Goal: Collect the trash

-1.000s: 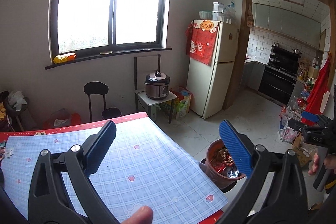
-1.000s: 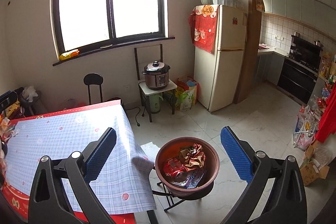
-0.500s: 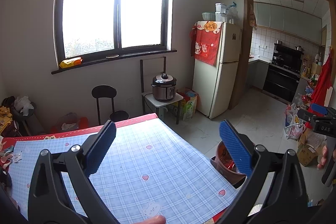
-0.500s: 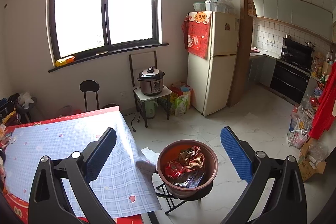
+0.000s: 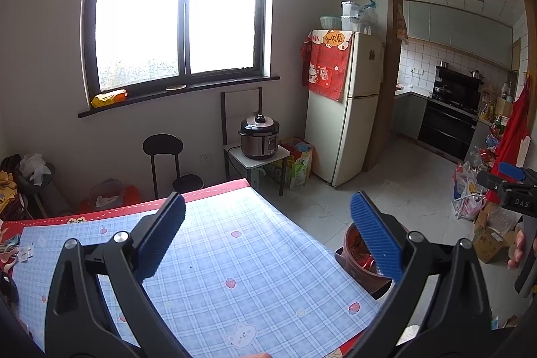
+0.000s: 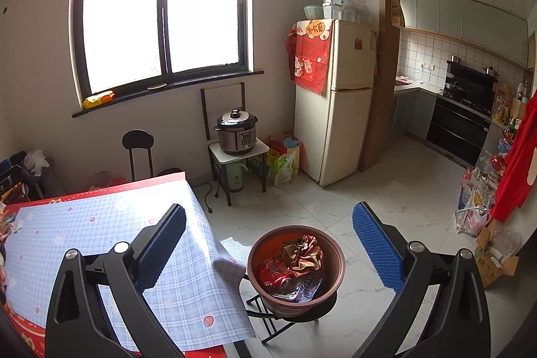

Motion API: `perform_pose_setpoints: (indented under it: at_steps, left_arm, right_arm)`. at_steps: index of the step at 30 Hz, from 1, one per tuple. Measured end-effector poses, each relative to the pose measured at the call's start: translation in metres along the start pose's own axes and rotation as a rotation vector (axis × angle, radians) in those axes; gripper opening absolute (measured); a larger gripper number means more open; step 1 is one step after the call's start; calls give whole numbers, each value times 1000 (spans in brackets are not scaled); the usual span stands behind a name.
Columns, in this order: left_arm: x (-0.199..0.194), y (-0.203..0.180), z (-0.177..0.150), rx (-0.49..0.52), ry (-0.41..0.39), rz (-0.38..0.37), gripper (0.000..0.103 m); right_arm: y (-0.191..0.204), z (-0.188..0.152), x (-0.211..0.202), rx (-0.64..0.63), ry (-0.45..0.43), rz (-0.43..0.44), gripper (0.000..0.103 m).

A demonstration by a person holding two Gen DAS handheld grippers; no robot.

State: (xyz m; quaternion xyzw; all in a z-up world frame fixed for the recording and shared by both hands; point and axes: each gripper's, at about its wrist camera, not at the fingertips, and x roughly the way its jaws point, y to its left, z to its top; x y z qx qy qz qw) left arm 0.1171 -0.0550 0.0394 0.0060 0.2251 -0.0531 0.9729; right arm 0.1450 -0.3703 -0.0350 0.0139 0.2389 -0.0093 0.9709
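A brown bowl-shaped bin (image 6: 297, 301) stands on a black stool beside the table's right corner. It holds crumpled wrappers (image 6: 302, 254) and a red packet (image 6: 277, 274). It also shows in the left wrist view (image 5: 355, 260), partly hidden by a finger. My right gripper (image 6: 268, 245) is open and empty, held above and in front of the bin. My left gripper (image 5: 268, 239) is open and empty above the blue checked tablecloth (image 5: 214, 270). The right gripper's tip (image 5: 511, 180) shows at the left wrist view's right edge.
Small items (image 5: 16, 252) lie at the table's left edge. Beyond the table stand a black stool (image 5: 164, 163), a pressure cooker (image 5: 259, 138) on a small stand, bags, and a fridge (image 5: 342, 109). Bags and boxes (image 6: 483, 223) line the right wall.
Both views have tilted up and drawn back a little. In the left wrist view the bin has slipped further behind the right finger. Both grippers stay open.
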Motion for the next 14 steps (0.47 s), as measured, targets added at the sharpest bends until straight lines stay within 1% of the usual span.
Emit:
perform_pose_setpoints:
  at_steps: [7,14]
  left_arm:
    - [-1,1,2,-1,-9,3,97]
    - [3,1,1,-12,-2,18,97]
  right_arm:
    - [-4,0,1,-3,1,-2,98]
    - [-6,-2,10,5,16,5,98]
